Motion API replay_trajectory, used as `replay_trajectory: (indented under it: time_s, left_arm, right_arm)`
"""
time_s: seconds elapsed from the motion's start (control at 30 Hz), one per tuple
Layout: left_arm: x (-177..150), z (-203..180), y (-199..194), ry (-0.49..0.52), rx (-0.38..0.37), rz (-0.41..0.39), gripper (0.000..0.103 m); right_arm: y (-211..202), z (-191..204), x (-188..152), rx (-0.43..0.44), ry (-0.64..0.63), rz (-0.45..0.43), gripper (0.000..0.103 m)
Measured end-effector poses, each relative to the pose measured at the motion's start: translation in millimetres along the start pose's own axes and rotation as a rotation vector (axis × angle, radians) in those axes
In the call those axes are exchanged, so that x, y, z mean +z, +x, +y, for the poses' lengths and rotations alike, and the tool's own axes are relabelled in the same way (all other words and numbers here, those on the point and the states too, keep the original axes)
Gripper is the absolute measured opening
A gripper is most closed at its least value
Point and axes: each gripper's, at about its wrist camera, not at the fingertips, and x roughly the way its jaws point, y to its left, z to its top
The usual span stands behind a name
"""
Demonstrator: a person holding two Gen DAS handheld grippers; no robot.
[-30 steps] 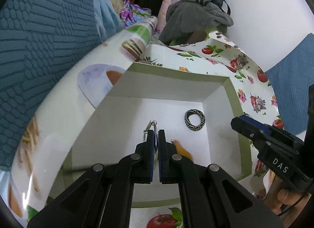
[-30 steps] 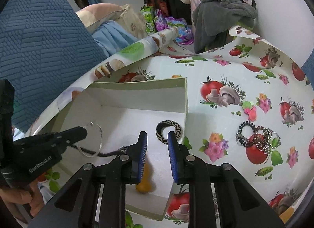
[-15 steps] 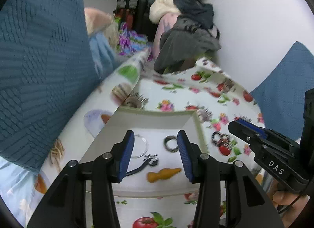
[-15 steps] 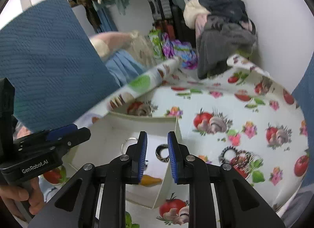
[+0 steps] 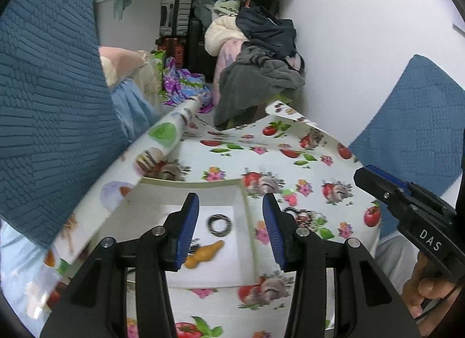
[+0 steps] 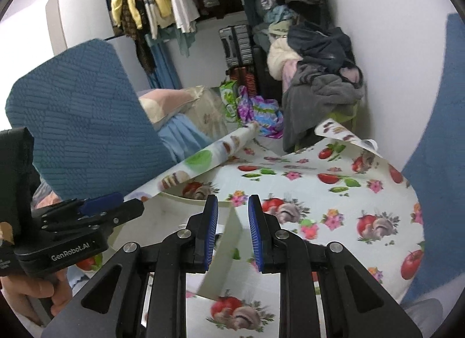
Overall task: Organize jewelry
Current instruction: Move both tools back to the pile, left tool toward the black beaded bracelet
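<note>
A white box with a green rim (image 5: 203,185) lies on the fruit-print tablecloth. In it I see a black-and-white patterned ring (image 5: 220,222), an orange piece (image 5: 205,253) and a dark clasp (image 5: 194,242) partly behind my finger. My left gripper (image 5: 230,201) hangs open above the box with nothing between its pads. A heap of dark bracelets (image 5: 302,215) lies on the cloth right of the box. My right gripper (image 6: 232,207) hovers over the box's right wall (image 6: 229,239), its jaws a narrow gap apart and holding nothing. The silver hoop is hidden.
Blue quilted cushions (image 5: 49,105) rise at the left and right (image 5: 418,122). A pile of clothes (image 5: 255,76) sits behind the table, and the cloth's rolled edge (image 5: 174,128) lifts at the back left. A hand (image 6: 32,294) holds the left gripper's handle.
My left gripper let go of the silver hoop in the box and opened. Both grippers rose and pulled back, so the box now looks smaller and lower in view.
</note>
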Motion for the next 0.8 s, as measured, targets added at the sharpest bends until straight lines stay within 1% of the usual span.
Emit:
replay_trajectory:
  time_s: [0.17,0.3,0.47,0.6,0.63,0.7,0.8]
  left_arm:
    - [-6,-25,12,-0.002,-0.034,0.014,0.046]
    - [-13,-47,28,-0.007,-0.085,0.033,0.046]
    - [-22,-71,58,-0.014,-0.154,0.087,0.046]
    - [-21,-80,88,-0.023,-0.194,0.133,0.046]
    - [-20,-81,95,-0.031,-0.202,0.148,0.044]
    - [-15,-84,113,-0.043,-0.223,0.182,0.043]
    - [-4,-88,139,-0.044,-0.232,0.224,0.043]
  right_arm:
    - [-9,-33,-12,-0.023,0.013,0.008,0.019]
    - [-13,-59,-26,-0.043,0.015,0.011,0.019]
    - [-5,-91,-50,-0.043,0.018,0.039,0.02]
    - [16,-112,-67,-0.026,0.009,0.068,0.02]
    - [23,-117,-69,-0.024,0.011,0.08,0.02]
    - [41,-127,-74,-0.001,0.016,0.103,0.02]
    - [69,-142,-77,0.024,0.026,0.138,0.022]
